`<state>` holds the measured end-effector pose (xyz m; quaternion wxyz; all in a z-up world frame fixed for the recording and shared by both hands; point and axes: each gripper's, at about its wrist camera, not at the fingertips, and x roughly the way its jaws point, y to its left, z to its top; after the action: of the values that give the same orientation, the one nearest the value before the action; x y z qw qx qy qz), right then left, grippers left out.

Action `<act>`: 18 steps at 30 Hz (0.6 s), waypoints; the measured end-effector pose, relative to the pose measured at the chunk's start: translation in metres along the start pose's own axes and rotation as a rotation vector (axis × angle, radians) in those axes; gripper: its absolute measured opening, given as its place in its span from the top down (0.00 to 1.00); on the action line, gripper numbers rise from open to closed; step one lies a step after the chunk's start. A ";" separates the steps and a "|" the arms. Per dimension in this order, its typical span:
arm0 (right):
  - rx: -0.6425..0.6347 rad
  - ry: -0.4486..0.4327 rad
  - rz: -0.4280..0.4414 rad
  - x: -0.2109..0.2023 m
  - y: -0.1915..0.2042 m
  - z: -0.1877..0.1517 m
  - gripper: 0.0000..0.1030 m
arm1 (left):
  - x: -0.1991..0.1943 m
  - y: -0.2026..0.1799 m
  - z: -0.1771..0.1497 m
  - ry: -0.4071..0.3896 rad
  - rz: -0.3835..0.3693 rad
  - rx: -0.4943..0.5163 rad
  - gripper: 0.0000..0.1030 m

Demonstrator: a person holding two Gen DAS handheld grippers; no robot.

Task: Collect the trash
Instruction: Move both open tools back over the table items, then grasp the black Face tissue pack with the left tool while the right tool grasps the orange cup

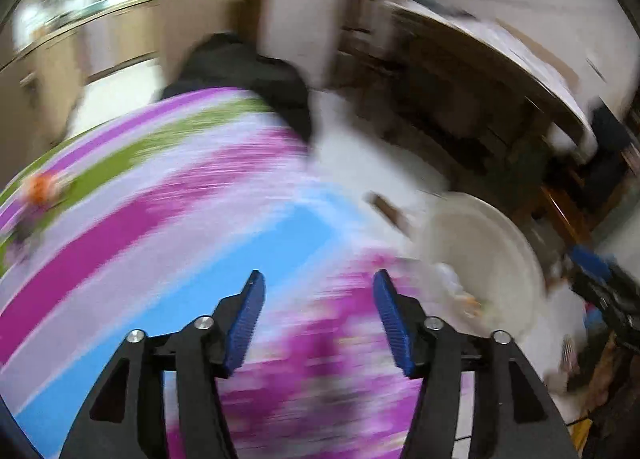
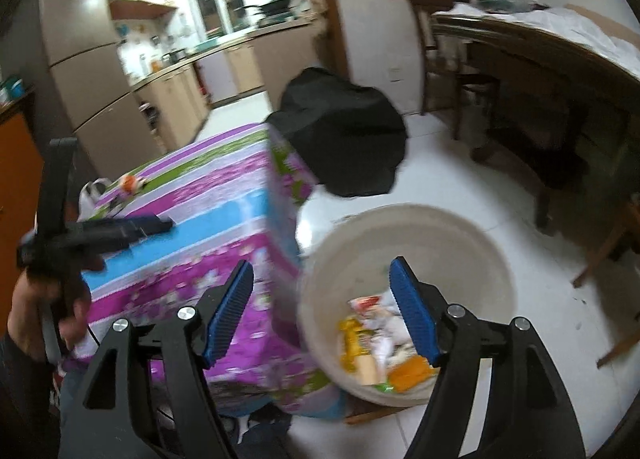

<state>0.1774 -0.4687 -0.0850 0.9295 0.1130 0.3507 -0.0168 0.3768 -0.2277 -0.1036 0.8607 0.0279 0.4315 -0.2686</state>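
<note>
While the right gripper (image 2: 322,309) hangs over the white bin (image 2: 460,235), its blue pads are spread with nothing between them. Wrappers (image 2: 384,343) lie in the bin, which stands on the floor just beside the table with the striped cloth (image 2: 200,203). Over that cloth, the left gripper (image 1: 319,317) is likewise spread and empty. A small orange item (image 2: 130,181) rests at the table's far end.
</note>
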 end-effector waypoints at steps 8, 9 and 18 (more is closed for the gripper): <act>-0.070 0.058 0.083 0.042 0.056 0.006 0.31 | -0.032 0.280 0.022 -0.006 0.331 -0.491 0.30; -0.076 0.061 0.088 0.045 0.061 0.005 0.31 | -0.027 0.300 0.025 0.014 0.350 -0.528 0.30; -0.178 0.098 0.200 0.083 0.128 0.040 0.29 | 0.018 0.320 0.060 0.099 0.443 -0.487 0.28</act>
<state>0.2803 -0.3493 -0.0846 0.9147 0.0654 0.3825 0.1127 0.5844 0.0206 -0.1383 0.8576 -0.0723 0.5078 0.0378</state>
